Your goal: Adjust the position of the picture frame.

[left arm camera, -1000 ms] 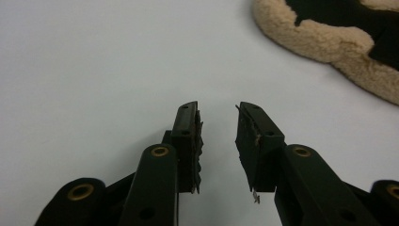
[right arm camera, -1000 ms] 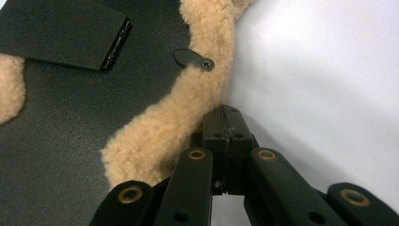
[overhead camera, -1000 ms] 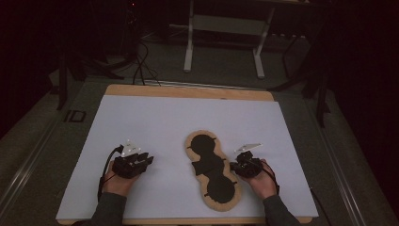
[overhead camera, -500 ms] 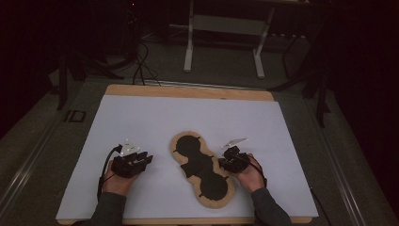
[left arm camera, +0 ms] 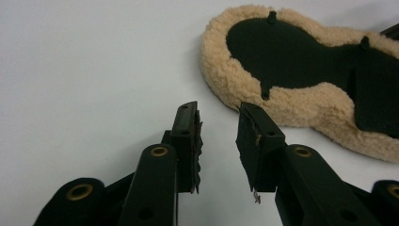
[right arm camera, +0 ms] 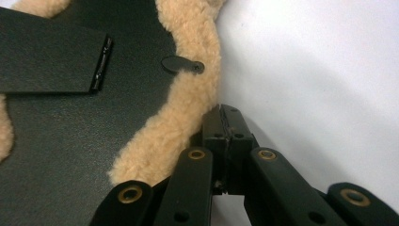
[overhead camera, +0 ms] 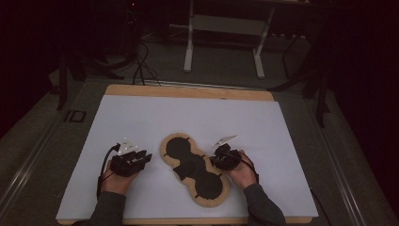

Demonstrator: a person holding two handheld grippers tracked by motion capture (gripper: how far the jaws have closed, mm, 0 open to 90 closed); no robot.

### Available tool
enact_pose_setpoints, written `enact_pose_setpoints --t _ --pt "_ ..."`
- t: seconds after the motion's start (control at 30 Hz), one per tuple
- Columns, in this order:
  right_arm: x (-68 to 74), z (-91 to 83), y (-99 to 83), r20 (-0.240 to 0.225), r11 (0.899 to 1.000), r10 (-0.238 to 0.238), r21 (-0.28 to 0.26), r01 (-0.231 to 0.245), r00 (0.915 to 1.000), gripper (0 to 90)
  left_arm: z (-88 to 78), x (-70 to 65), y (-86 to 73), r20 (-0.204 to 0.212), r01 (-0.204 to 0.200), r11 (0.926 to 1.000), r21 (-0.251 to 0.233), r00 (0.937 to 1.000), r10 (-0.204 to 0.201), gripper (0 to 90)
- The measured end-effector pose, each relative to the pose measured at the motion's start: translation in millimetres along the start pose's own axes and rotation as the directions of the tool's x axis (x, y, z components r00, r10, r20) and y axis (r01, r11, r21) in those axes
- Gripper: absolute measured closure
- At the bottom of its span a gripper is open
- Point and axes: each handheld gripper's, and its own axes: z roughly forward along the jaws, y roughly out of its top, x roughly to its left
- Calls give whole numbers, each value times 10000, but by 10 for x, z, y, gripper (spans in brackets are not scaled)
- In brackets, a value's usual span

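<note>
Now right tongs [right arm camera: 225, 117] together against fleece pad [right arm camera: 183, 113] edge; left tongs [left arm camera: 219, 127] apart, empty.

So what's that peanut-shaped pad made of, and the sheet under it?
The pad has a tan rim that looks like curly fleece; its black centre looks like pebbled leather or vinyl, matte. The sheet looks like smooth white paper or plastic.

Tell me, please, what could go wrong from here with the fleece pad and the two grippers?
1. The right gripper is shut and only presses against the fleece pad at its edge, so it may slip off the soft fleece rim.
2. The left gripper stands open beside the pad, not gripping it; the pad could rotate on the white sheet.
</note>
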Motion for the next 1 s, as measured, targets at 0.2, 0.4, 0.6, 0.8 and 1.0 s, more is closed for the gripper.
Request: enact_pose_setpoints --t 0.2,0.4,0.6,0.8,1.0 --pt "17 -165 36 -45 9984 -25 -567 22 10000 866 -11 22 -2 -19 106 9999 -102 9999 -106 681" --pt "60 -286 1 -114 9966 -58 -817 48 9999 786 -13 23 -3 -44 143 9998 -149 9999 -143 668" --pt "68 -360 -124 -404 9951 159 -970 -197 9991 719 -19 28 -5 -68 163 9998 -144 9998 -164 662" --pt "68 -418 -300 -570 9936 400 -1029 -457 9976 676 -19 26 -7 -85 170 9997 -147 9998 -172 656" --pt "67 -493 -480 -755 9924 544 -1060 -623 9957 643 -10 23 -8 -92 132 9998 -118 9999 -133 653"
